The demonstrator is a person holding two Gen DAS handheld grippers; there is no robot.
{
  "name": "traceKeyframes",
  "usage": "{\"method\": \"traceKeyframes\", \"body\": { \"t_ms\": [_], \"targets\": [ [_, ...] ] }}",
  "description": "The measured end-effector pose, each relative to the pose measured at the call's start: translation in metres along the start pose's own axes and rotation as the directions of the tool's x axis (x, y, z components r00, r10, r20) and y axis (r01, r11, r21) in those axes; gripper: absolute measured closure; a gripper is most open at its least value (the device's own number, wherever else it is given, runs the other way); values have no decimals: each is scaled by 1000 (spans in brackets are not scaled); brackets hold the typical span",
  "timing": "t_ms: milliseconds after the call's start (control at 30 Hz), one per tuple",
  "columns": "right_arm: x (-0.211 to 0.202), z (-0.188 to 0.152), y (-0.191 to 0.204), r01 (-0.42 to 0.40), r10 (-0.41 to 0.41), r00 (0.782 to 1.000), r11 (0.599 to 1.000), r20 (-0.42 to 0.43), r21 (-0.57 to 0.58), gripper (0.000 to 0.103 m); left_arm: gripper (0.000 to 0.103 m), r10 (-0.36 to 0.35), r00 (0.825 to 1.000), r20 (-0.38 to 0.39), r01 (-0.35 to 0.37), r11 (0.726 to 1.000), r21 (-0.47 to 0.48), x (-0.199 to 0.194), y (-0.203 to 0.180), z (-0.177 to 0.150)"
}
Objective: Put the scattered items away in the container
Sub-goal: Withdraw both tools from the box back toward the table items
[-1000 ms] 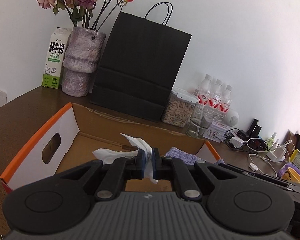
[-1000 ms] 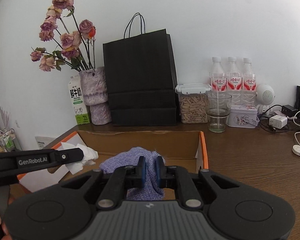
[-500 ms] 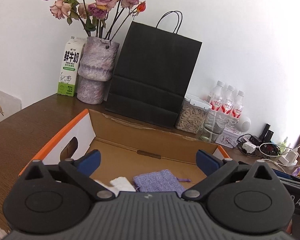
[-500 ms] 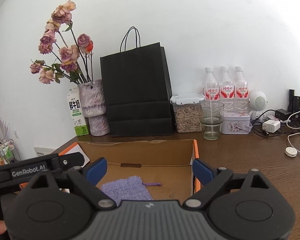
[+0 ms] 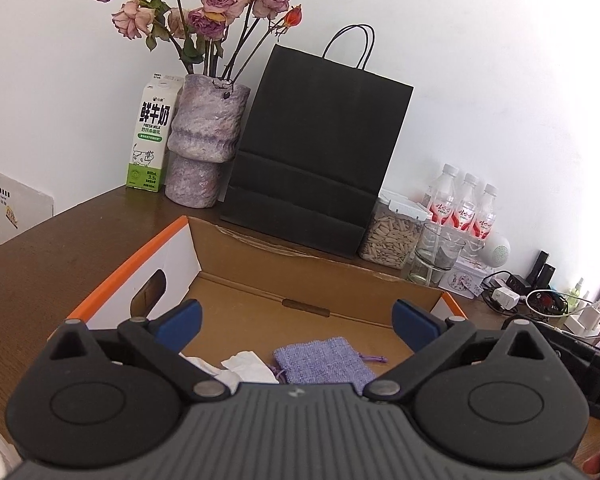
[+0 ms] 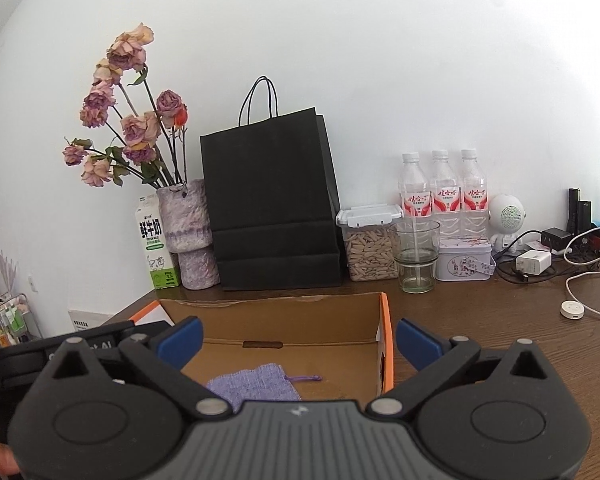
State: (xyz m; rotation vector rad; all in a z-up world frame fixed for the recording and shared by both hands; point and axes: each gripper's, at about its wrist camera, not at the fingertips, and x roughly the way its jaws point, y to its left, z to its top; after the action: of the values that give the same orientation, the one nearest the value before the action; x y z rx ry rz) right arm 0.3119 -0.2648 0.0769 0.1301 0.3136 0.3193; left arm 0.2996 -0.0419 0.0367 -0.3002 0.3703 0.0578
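Two items, a woven lilac pouch (image 5: pixel 322 364) and crumpled white tissue (image 5: pixel 244 366), lie boxed beneath both spread grippers.

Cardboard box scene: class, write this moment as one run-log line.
left gripper: open, empty | right gripper: opening, empty | purple pouch: in cardboard box | white tissue: in box, beside pouch

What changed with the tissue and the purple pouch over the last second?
Both were let go. The left gripper released the white tissue and the right gripper, jaws opening, released the purple pouch. Both now lie on the floor of the cardboard box, with nothing between either gripper's fingers. The box, black bag and vase stayed put.
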Motion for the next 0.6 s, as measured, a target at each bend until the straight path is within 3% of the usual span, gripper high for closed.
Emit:
{"method": "traceKeyframes", "body": {
  "t_ms": [333, 600],
  "targets": [
    [-38, 10, 17, -29, 33, 996, 998, 83, -47, 0, 0, 17, 998, 60, -18, 1000, 19, -26, -10, 4],
    [-74, 4, 31, -33, 38, 996, 998, 78, -59, 0, 0, 7, 994, 105, -10, 999, 30, -69, -5, 12]
  ]
}}
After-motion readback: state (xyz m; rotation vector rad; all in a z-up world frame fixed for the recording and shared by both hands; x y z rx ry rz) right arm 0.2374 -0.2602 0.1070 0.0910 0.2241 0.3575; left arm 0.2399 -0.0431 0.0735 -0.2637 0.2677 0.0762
